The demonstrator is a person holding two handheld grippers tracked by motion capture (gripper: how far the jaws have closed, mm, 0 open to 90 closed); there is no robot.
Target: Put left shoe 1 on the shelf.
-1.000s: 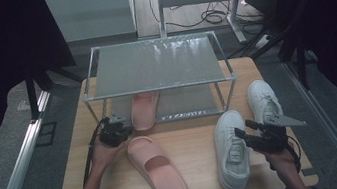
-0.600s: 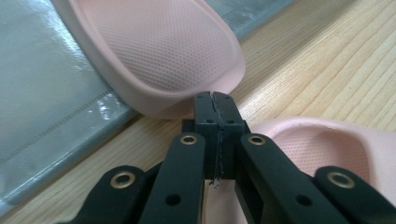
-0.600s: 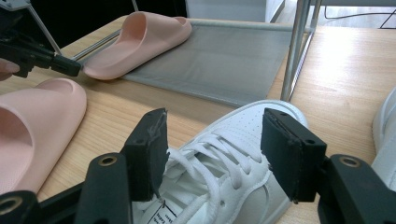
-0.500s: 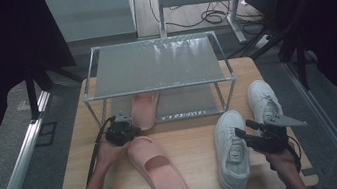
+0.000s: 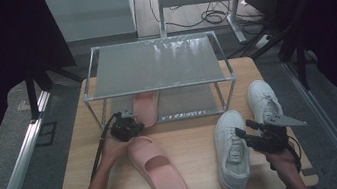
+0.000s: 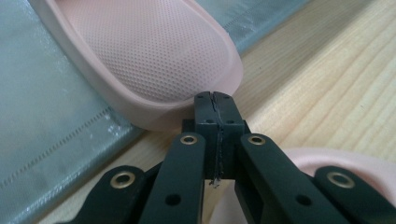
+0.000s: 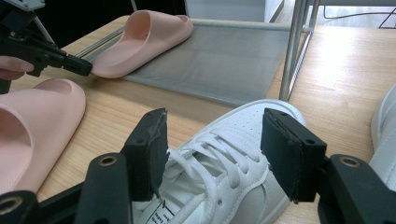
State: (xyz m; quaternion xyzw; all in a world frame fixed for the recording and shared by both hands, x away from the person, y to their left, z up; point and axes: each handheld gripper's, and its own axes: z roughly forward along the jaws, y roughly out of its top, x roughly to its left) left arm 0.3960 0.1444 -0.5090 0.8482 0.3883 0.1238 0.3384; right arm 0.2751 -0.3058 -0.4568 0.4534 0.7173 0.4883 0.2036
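Left gripper [image 5: 126, 127]: in my left hand [image 5: 113, 147], at the front edge of the rack's lower shelf. Fingers [image 6: 215, 109] clenched together with nothing between them; the tips sit right at the heel rim of the slipper on the shelf — contact cannot be confirmed.

Right gripper [image 5: 256, 138]: in my right hand [image 5: 281, 158], at the counter's front right. Fingers [image 7: 149, 149] released and spread wide, one on each side of the laced upper of the near sneaker — not touching it in the right gripper view.

Rack [image 5: 156, 65]: metal-framed, two mesh tiers, standing at the back centre of the counter [image 5: 193, 141]. Upper tier bare.

Slipper on shelf [image 5: 146, 109]: pink, lying on the lower tier at its left end, heel toward me and overhanging the shelf's front edge.

Slipper on counter [image 5: 157, 169]: pink, flat on the wood in front of the rack, left of centre, toe pointing toward my side. Its heel end lies just beside my left gripper.

Near sneaker [image 5: 230, 151]: white, laced, upright on its sole at front right, toe toward the rack.

Far sneaker [image 5: 265, 103]: white, upright, just right of the near one and set farther back, beside the rack's right front leg [image 7: 293, 51].
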